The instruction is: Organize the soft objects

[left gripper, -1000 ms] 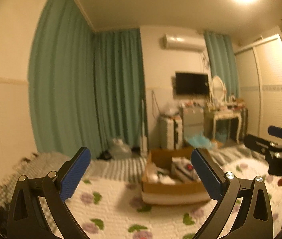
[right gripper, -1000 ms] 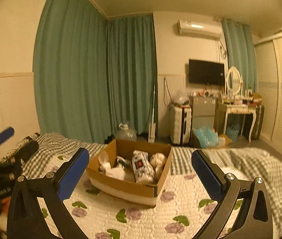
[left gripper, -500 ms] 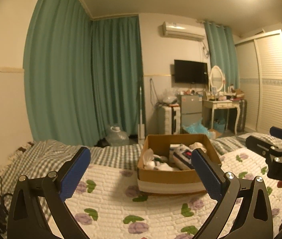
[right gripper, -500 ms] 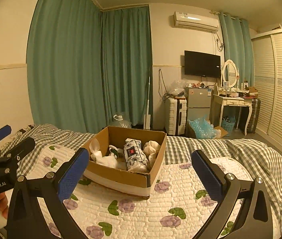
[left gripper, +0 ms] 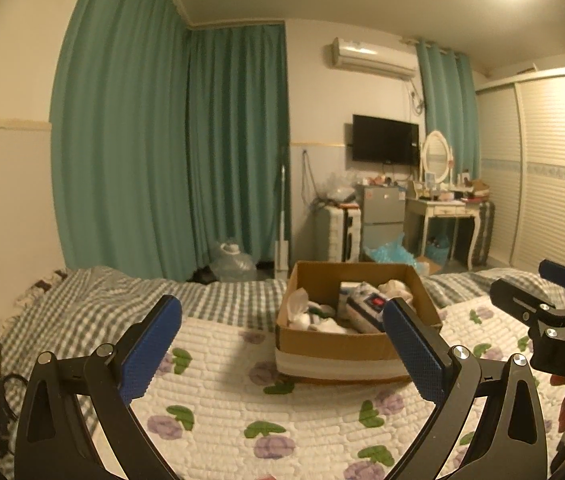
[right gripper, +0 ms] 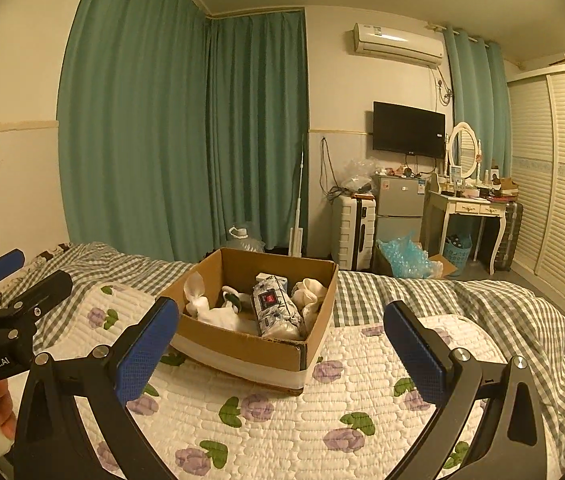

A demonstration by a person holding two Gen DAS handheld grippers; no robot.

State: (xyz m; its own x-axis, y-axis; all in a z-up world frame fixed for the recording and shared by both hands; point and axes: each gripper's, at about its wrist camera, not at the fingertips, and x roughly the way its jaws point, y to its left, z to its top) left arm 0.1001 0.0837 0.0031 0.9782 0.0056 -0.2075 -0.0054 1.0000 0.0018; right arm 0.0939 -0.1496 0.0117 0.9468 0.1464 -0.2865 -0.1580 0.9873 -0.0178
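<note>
1. Cardboard box sits on the bed's white flowered quilt, with bare quilt on the near side of the box.
2. Checked blanket lies behind and to the right of the box.
3. In the box: white soft cloths, a patterned soft pack and a cream bundle.
4. Left gripper and right gripper hover short of the box, jaws wide apart, holding nothing.

White soft items and a patterned pack fill the cardboard box.
</note>
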